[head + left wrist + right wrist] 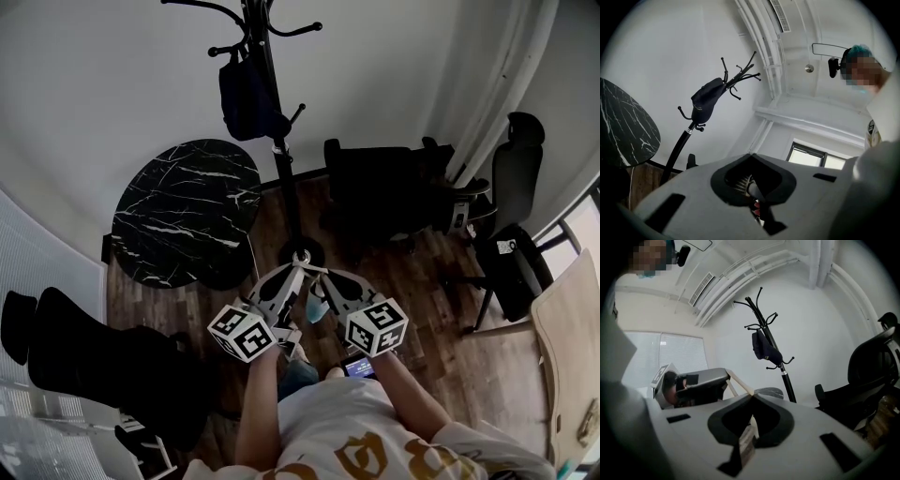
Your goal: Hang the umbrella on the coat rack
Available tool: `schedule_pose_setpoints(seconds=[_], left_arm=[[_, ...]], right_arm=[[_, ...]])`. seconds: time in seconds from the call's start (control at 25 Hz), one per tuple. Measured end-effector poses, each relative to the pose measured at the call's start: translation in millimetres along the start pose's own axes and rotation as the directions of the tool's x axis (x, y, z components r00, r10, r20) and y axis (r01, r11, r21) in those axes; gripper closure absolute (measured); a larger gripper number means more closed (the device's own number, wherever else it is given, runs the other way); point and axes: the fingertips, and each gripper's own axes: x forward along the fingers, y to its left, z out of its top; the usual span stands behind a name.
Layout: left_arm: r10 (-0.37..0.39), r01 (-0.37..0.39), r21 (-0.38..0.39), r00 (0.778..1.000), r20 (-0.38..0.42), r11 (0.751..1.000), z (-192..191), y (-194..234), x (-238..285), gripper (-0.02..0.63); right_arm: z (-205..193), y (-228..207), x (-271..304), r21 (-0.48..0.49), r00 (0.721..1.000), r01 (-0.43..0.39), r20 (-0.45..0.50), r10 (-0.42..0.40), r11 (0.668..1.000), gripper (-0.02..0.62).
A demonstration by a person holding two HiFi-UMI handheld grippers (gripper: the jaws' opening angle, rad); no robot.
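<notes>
Ahead of and well above both hands, what I take for the folded umbrella (246,98) hangs lengthwise-down on the coat rack (284,183); left gripper (294,271) and right gripper (322,279) closed, empty, about equally near.

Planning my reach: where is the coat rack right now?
In the head view the coat rack stands straight ahead by the white wall, between the round black marble table on its left and a black chair on its right.
</notes>
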Motion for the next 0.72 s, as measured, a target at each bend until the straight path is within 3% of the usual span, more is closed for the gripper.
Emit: schedule_pose_setpoints(seconds=[0.72], left_arm=[[0.01,-0.009,0.018,1.0,-0.02,1.0,6,12,22,0.588]], right_arm=[[14,-22,18,0.045,1.0,-0.006,0.022,0.005,0.999,0.583]])
